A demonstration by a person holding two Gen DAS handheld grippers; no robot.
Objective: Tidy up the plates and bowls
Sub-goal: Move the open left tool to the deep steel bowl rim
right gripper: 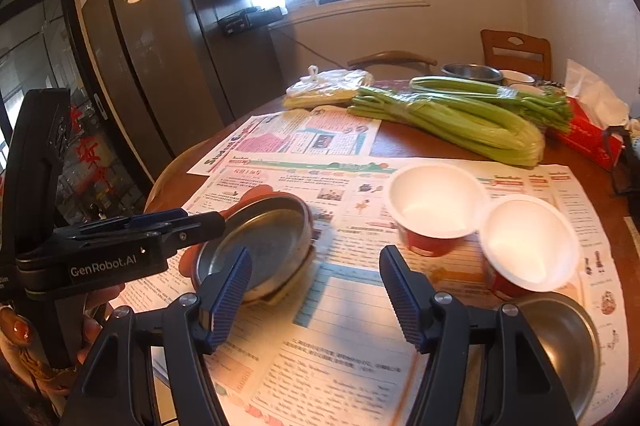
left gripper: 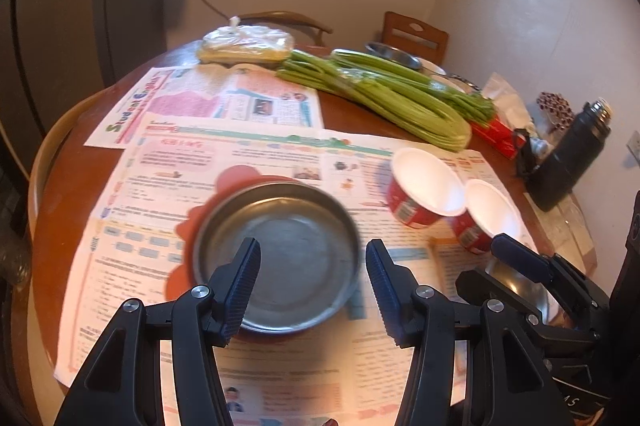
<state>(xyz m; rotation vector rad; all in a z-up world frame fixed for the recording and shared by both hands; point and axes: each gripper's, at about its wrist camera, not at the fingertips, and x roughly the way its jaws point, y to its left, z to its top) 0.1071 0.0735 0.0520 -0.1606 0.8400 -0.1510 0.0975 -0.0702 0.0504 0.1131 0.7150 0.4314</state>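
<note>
L gripper [left gripper: 312, 282] open, jaws wide apart, nothing between the pads. It hovers right over the steel plate [left gripper: 276, 254]; L finger over the plate's near-left rim, R finger just off its right edge. Contact w/ plate: can't tell from L wrist view. In R wrist view the L gripper [right gripper: 216, 222] comes in from the left, its tip at the plate's far-left rim.

Steel plate [right gripper: 260, 246] sits on a red plate [left gripper: 236, 178] w/ scalloped edge, both on newspaper [left gripper: 168, 186] covering the round wooden table [left gripper: 52, 210]. In R view there looks to be a 2nd metal rim under the top one, maybe stacked; blurred, not sure.

R gripper [right gripper: 316, 282] also open, empty, held above bare newspaper [right gripper: 340, 326] between the steel plate and the cups. Seen in L view at lower right [left gripper: 520, 258].

Two red cups w/ white insides: cup A [right gripper: 436, 202] and cup B [right gripper: 528, 242], upright, rims touching or nearly. Steel bowl [right gripper: 560, 342] just in front of cup B, partly hidden behind R gripper's right finger.

Far side of table: celery bunches [right gripper: 460, 118], bagged food [right gripper: 328, 86], another steel bowl [right gripper: 472, 72], red tissue box [right gripper: 588, 134]. Dark flask [left gripper: 572, 158] at table's right edge, tilted in the fisheye.
</note>
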